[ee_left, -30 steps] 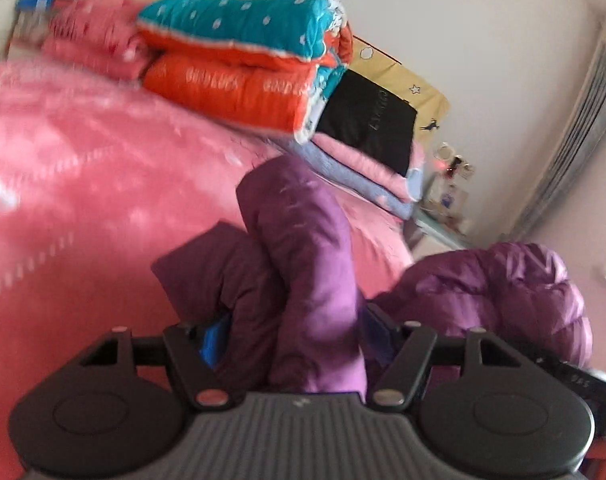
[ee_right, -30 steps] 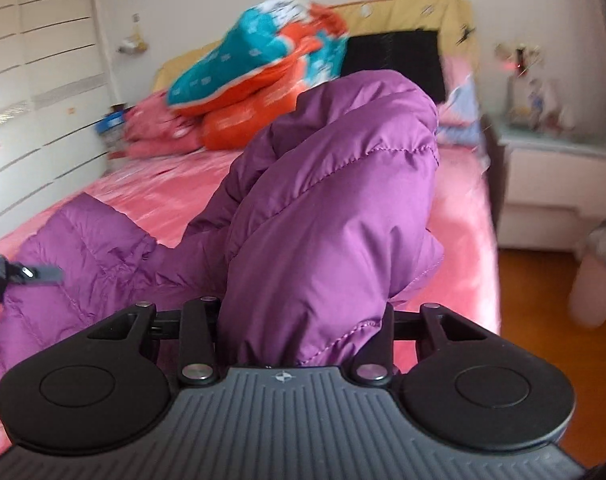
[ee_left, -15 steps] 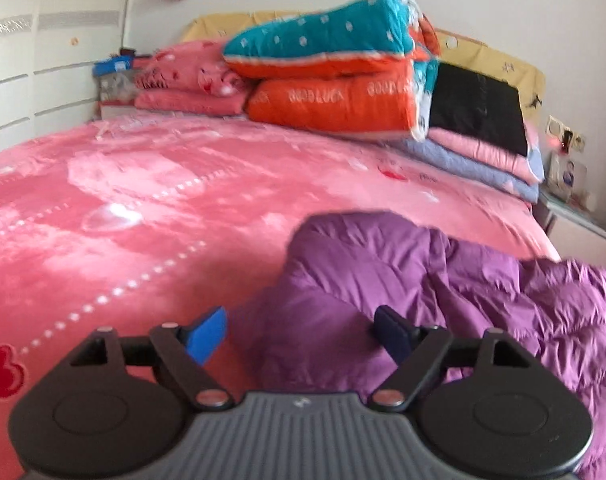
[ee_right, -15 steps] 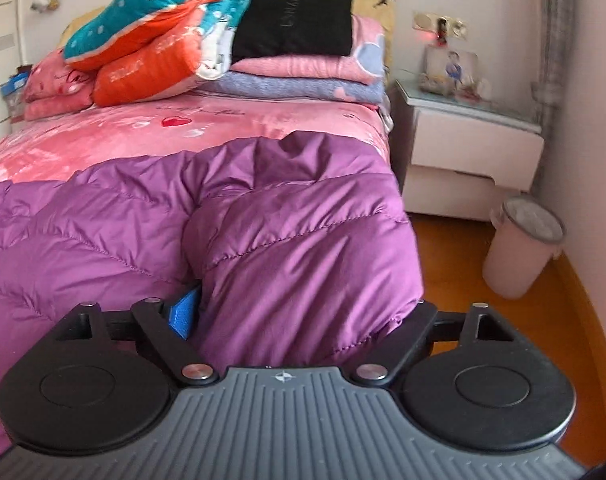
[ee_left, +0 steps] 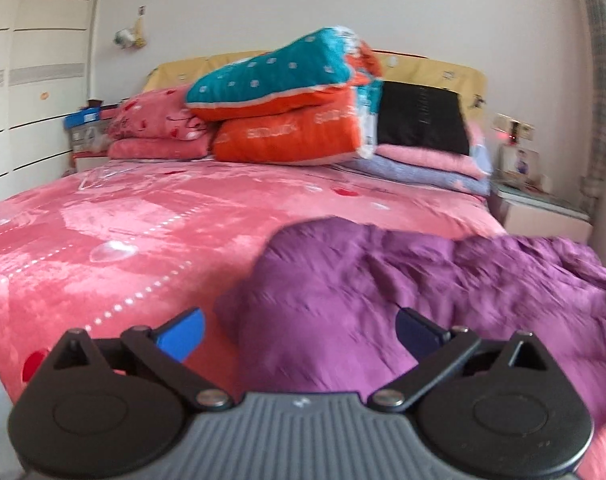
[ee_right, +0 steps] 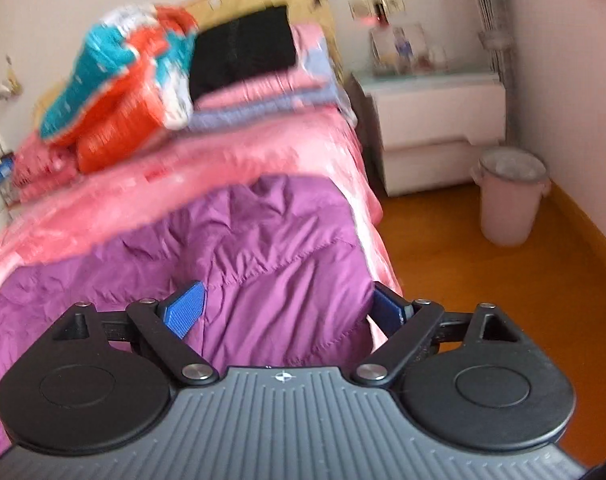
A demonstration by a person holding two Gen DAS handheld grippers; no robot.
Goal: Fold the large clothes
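A purple quilted down jacket lies spread across the near part of the pink bed. In the left wrist view its rounded end bulges toward my left gripper, whose jaws are opening. The blue pads stand wide of the fabric and do not press it. In the right wrist view the jacket reaches the bed's right edge. My right gripper is open, a fold of the jacket lies loose between its pads.
Folded quilts and pillows are stacked at the headboard. To the right of the bed stand a white nightstand and a pale pink bin on the orange wood floor. White wardrobe doors line the left wall.
Both grippers held bunched-up jacket parts lifted a second ago. They lowered them, the jaws spread, and the jacket now lies flatter on the bed, released.
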